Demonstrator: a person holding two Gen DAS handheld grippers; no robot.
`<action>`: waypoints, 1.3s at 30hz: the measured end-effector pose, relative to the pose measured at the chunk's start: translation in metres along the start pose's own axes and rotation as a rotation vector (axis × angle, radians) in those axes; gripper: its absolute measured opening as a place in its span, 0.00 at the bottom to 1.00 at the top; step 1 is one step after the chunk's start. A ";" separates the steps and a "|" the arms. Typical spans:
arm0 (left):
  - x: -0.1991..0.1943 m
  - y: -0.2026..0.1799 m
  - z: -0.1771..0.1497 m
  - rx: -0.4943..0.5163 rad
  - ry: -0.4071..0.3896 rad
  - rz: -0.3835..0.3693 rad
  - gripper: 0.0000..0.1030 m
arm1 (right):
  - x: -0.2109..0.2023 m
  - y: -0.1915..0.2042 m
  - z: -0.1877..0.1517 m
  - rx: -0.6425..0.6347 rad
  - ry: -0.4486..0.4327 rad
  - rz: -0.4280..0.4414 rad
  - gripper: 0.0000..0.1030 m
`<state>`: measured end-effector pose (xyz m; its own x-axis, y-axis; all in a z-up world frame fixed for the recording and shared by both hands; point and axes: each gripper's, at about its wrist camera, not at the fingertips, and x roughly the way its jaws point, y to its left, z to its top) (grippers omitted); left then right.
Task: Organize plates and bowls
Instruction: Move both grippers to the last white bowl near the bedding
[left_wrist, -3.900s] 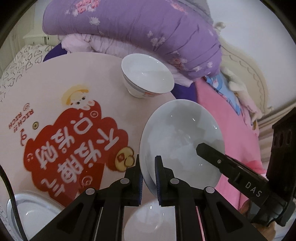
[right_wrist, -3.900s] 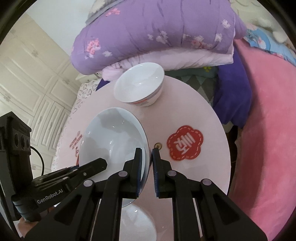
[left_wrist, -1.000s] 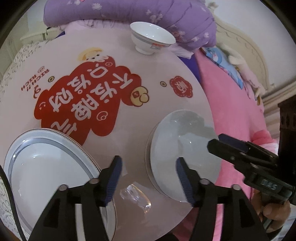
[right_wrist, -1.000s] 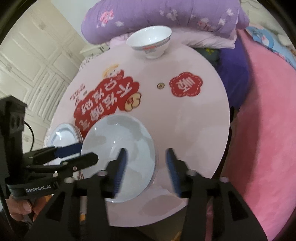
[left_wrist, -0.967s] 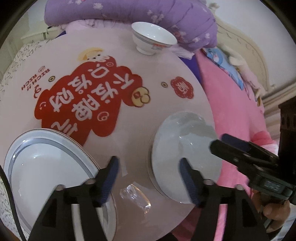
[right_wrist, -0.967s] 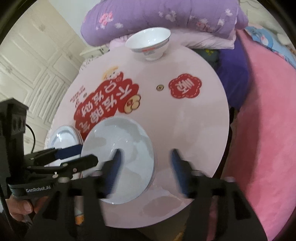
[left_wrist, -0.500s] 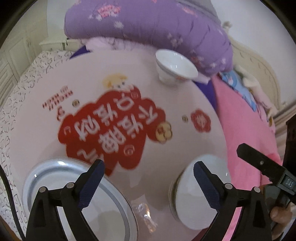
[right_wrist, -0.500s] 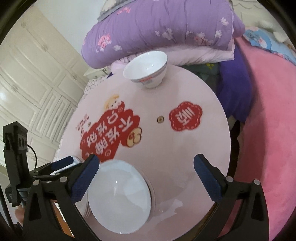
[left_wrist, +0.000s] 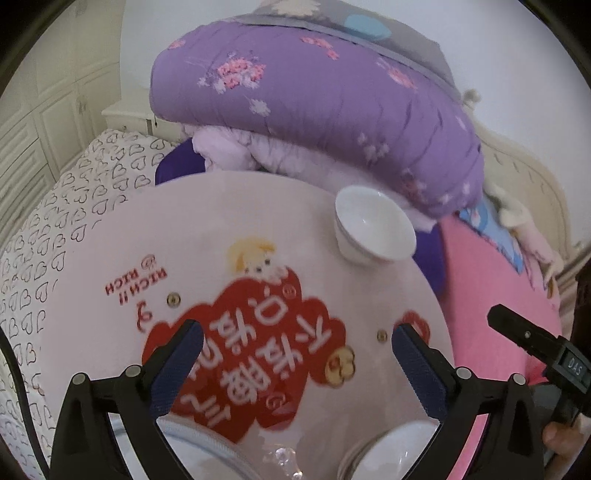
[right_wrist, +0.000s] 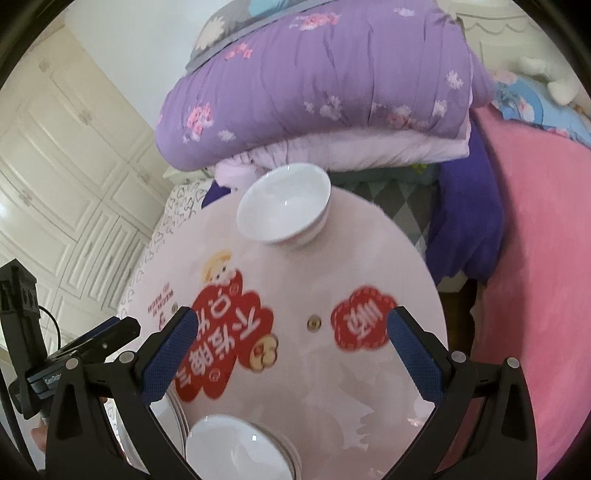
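A white bowl (left_wrist: 373, 232) (right_wrist: 284, 210) stands upright at the far edge of the round pink table (left_wrist: 110, 240). A pale white plate (left_wrist: 391, 454) (right_wrist: 236, 446) lies flat at the near edge, below and between both grippers. A grey-rimmed plate (left_wrist: 207, 454) lies to its left, partly hidden by my fingers. My left gripper (left_wrist: 297, 332) hovers above the table, its jaws opening wide with nothing between them. My right gripper (right_wrist: 291, 317) stands open and holds nothing.
A big purple quilt (left_wrist: 332, 103) is piled behind the far bowl. A pink blanket (right_wrist: 535, 258) runs along the table's right side. A heart-patterned sheet (left_wrist: 55, 206) and white cupboard doors (right_wrist: 55, 166) lie to the left. A clear crumpled scrap (left_wrist: 284, 458) sits between the two plates.
Both grippers let go of the pale plate, now lying at the table's near edge. Their jaws spread wide, and both pulled back and up, so the far bowl shows higher and more central.
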<state>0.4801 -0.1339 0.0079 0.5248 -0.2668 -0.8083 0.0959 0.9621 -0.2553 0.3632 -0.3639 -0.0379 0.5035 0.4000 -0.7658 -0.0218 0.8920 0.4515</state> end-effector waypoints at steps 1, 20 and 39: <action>0.001 0.001 0.004 -0.006 -0.007 0.001 0.98 | 0.001 -0.001 0.005 0.001 -0.004 0.002 1.00; 0.087 0.004 0.083 -0.094 0.035 -0.040 0.98 | 0.066 -0.023 0.072 0.049 0.054 0.002 1.00; 0.210 -0.007 0.119 -0.164 0.193 -0.050 0.96 | 0.129 -0.046 0.088 0.098 0.149 -0.019 0.89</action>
<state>0.6903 -0.1895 -0.0971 0.3504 -0.3349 -0.8747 -0.0287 0.9296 -0.3674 0.5053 -0.3720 -0.1167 0.3697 0.4165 -0.8306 0.0748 0.8776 0.4734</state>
